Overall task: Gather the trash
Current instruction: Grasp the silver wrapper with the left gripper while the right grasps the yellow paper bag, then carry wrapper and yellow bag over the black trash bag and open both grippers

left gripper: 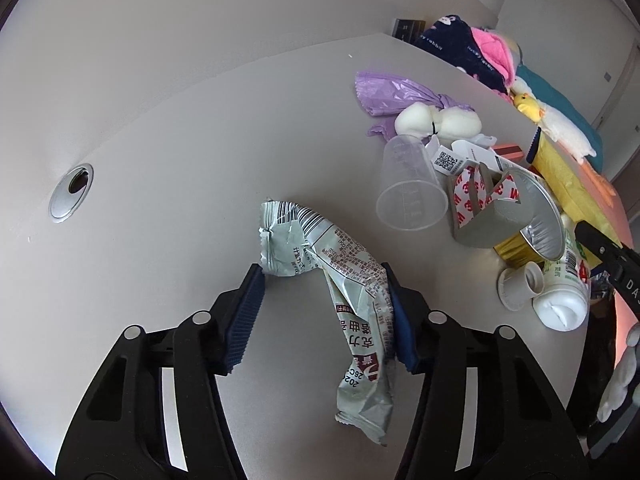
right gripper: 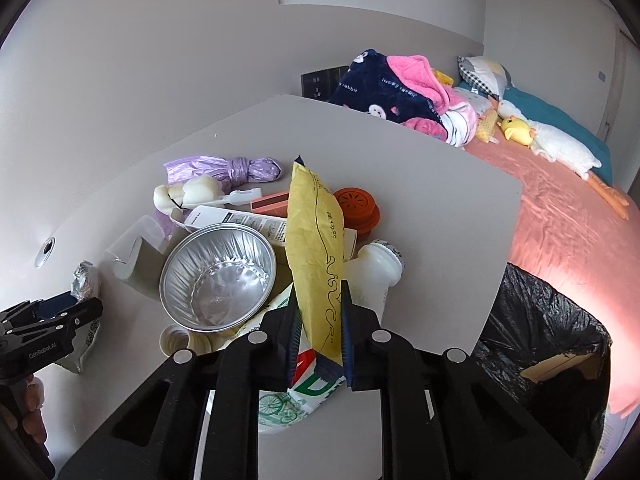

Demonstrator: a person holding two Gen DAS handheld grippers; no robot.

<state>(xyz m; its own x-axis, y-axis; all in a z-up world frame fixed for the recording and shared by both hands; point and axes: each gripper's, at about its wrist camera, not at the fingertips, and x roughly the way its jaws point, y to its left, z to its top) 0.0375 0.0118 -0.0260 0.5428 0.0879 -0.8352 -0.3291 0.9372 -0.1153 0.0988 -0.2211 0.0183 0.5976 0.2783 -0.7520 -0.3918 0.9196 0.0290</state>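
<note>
Claw on the right (right gripper: 320,336) is pinching the lower end of a yellow packet (right gripper: 316,248), which stands nearly upright above the heap of rubbish on the tabletop (right gripper: 440,208); the left claw (left gripper: 324,312) straddles a crumpled grey-green wrapper (left gripper: 344,292) lying alone on bare tabletop, one pad touching it and the other just reaching its edge, so whether that grip is firm I cannot tell. Both holds look risky. The yellow packet is gripped low and is tall and soft, so it may flop sideways when lifted and knock the foil bowl (right gripper: 218,276) or the white bottle (right gripper: 376,272) just beside it off the heap. The wrapper is thin and slippery, caught only near one side, and could slide out or hang by a corner if the pads do not bite on it properly. A black-lined bin (right gripper: 548,332) sits beyond the tabletop's edge next to the bed (right gripper: 560,216); a loose packet carried over that gap could drop to the floor instead.
</note>
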